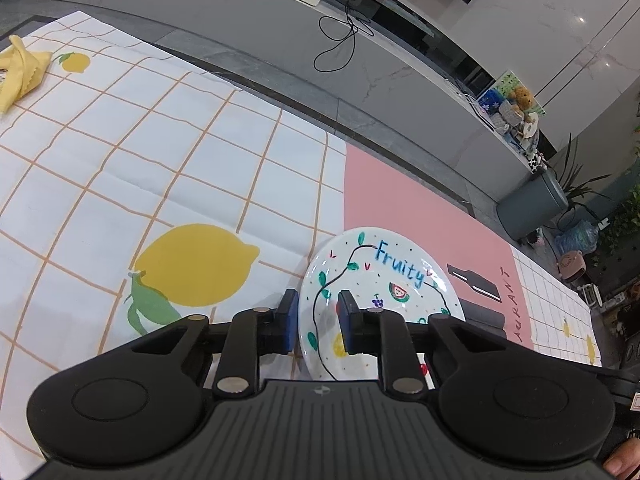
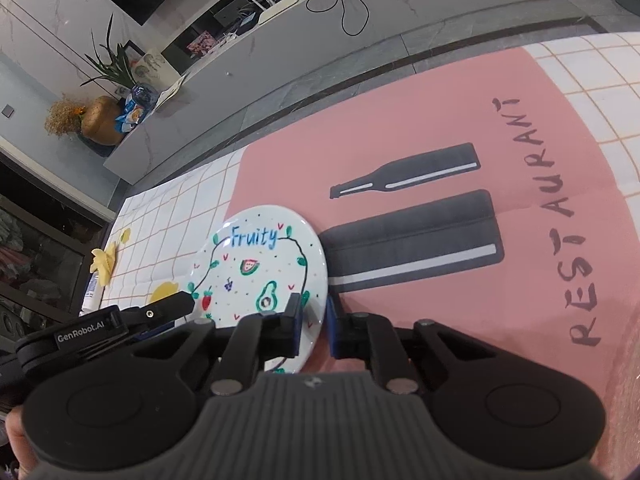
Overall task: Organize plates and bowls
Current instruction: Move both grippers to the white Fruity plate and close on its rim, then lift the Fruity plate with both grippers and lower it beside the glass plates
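A white plate with fruit drawings and the word "Fruity" (image 1: 384, 280) lies between both grippers; it also shows in the right wrist view (image 2: 260, 264). My left gripper (image 1: 318, 322) has its blue-padded fingers closed on the plate's left rim. My right gripper (image 2: 314, 326) has its fingers closed on the plate's right rim. The left gripper's body (image 2: 120, 320) shows at the plate's left side in the right wrist view. No bowl is in view.
The tablecloth has a white checked part with lemon prints (image 1: 192, 264) and a pink panel (image 2: 520, 240) with a bottle print and "RESTAURANT". A yellow cloth (image 1: 20, 72) lies far left. A grey counter (image 1: 360, 60) runs beyond the table's edge.
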Tool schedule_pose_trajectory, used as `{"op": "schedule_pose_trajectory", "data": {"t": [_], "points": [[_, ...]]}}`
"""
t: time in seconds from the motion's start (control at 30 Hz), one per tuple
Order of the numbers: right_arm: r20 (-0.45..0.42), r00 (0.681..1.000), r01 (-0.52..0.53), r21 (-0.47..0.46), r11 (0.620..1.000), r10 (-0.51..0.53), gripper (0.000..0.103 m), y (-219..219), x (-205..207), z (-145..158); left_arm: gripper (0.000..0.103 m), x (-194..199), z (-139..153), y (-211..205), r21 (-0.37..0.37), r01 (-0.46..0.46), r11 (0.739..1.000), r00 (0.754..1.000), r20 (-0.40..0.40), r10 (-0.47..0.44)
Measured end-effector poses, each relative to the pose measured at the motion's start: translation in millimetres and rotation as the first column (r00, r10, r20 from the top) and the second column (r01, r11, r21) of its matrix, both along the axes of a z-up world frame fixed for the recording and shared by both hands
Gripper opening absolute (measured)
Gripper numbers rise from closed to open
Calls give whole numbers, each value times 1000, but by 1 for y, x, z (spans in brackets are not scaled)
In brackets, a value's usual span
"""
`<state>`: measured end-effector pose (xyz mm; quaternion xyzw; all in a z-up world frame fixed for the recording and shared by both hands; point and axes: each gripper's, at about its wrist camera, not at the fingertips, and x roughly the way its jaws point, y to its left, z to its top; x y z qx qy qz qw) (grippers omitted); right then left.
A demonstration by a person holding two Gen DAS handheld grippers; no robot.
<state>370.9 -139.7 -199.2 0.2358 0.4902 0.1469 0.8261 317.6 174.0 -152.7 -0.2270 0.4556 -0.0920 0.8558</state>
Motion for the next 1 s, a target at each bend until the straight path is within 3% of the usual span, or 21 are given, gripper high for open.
{"op": "schedule_pose_trajectory", "data": {"t": [0.47, 0.73, 1.0], "points": [[-52, 999, 9, 19, 1000, -8, 8, -11, -12, 13, 21, -20, 26, -9, 7, 23, 1000, 1000, 13, -23], [-25, 999, 31, 51, 998, -30, 8, -30, -48, 51, 21, -55, 73, -26, 6, 36, 999, 998, 45, -36], [6, 996, 83, 96, 992, -84, 9, -64, -112, 94, 21, -113, 129, -63, 14, 66, 998, 993, 94, -67]]}}
